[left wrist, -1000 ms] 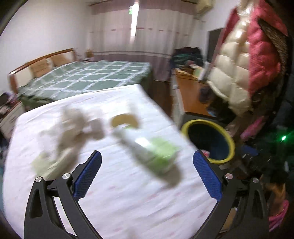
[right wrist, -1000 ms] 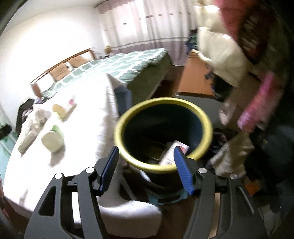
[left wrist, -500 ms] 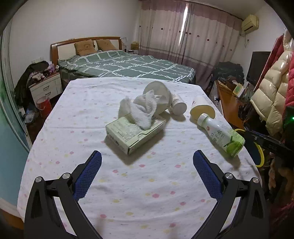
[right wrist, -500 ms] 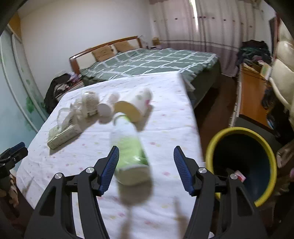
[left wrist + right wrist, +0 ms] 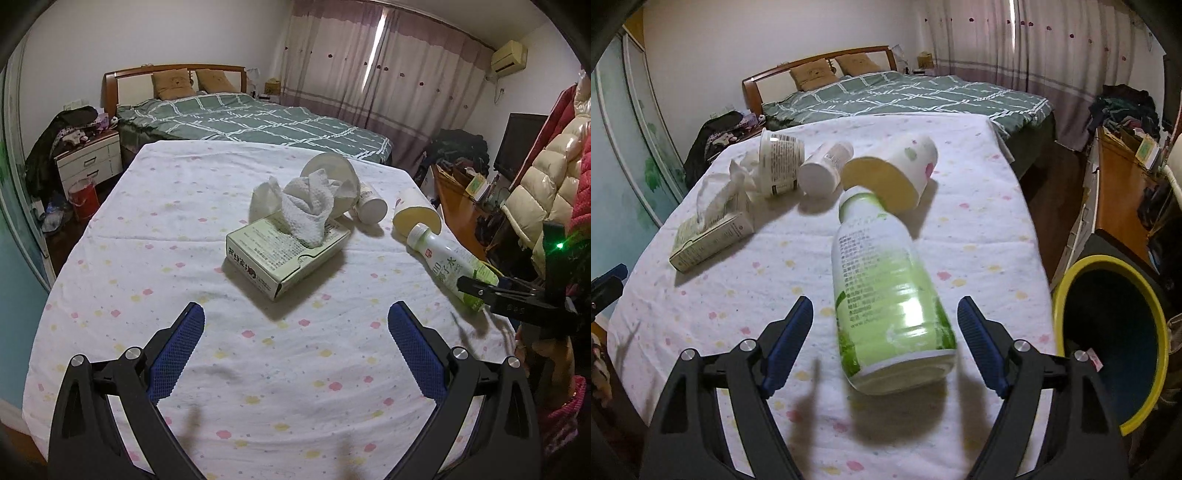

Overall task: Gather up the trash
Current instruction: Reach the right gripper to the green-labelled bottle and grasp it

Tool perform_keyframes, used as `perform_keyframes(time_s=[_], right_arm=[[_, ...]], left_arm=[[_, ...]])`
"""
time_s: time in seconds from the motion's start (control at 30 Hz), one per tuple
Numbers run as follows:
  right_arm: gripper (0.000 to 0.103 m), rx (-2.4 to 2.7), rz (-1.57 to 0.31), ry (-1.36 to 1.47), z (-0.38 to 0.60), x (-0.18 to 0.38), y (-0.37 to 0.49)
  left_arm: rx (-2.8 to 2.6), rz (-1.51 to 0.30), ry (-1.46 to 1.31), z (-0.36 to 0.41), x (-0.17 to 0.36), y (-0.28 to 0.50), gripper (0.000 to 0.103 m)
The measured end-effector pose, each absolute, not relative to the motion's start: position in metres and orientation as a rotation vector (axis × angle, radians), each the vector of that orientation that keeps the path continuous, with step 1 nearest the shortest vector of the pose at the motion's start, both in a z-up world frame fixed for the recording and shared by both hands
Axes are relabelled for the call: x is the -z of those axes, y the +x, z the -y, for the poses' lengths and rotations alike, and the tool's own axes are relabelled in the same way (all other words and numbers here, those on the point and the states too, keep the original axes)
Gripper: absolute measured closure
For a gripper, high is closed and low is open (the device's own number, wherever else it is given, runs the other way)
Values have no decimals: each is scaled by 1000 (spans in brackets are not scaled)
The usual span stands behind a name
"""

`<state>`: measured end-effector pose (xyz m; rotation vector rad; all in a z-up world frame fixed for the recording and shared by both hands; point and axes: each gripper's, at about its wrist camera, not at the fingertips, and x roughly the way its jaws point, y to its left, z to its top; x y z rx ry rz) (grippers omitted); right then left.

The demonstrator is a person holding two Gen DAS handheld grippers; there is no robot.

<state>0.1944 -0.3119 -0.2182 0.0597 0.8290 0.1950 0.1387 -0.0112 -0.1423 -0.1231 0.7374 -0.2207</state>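
Note:
A green and white bottle (image 5: 886,295) lies on the spotted tablecloth (image 5: 979,229), its base between my open right gripper's (image 5: 886,332) pads, not touched. It also shows in the left wrist view (image 5: 448,267). Behind it lie a paper cup (image 5: 894,173), a small white bottle (image 5: 825,168), a yogurt tub (image 5: 779,162) and a tissue box (image 5: 709,236) with crumpled tissue. My left gripper (image 5: 295,350) is open and empty, short of the tissue box (image 5: 284,254). The right gripper's tip (image 5: 495,295) shows at that view's right edge.
A yellow-rimmed dark bin (image 5: 1108,332) stands on the floor at the table's right edge. A green bed (image 5: 251,118) lies beyond the table, a nightstand (image 5: 88,162) to the left, a wooden desk (image 5: 1119,177) and hanging coats (image 5: 546,184) to the right.
The right gripper swung from over the bin to the table and closed in on the green bottle. The left gripper turned left from the bin side and now faces the tissue box.

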Motion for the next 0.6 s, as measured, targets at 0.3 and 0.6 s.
perform_keyframes(time_s=[0.3, 0.6], right_arm=[[53, -210, -812, 107, 320, 210, 187], [53, -222, -723, 114, 329, 170, 164]], left_arm=[[226, -744, -119, 14, 144, 139, 5], [249, -754, -117, 20, 147, 140, 5]])
